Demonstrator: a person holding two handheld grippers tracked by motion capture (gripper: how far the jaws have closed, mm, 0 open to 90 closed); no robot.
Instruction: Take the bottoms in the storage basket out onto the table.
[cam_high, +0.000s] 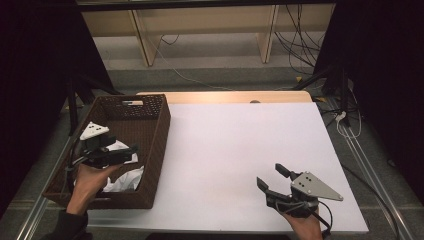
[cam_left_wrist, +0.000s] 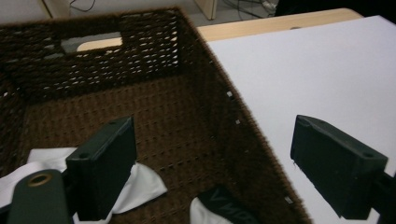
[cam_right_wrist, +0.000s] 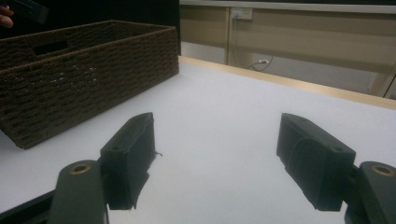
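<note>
Left gripper (cam_high: 131, 152) hangs over the brown wicker basket (cam_high: 159, 131) at the left edge of the white surface (cam_high: 240, 150), jaws spread wide with nothing between them; in its own view one jaw sits above the basket floor, the other out past the rim over the surface. White cloth (cam_left_wrist: 140, 184) with a dark printed patch lies crumpled in the basket's near end, below the jaws and not touched by them. Right gripper (cam_high: 270, 176) sits low over the bare surface at near right, well apart from the basket, jaws wide open and empty.

Lab/rec. studio: black curtains (cam_high: 30, 75), loose cables (cam_high: 300, 40), rig table (cam_high: 240, 150).
</note>
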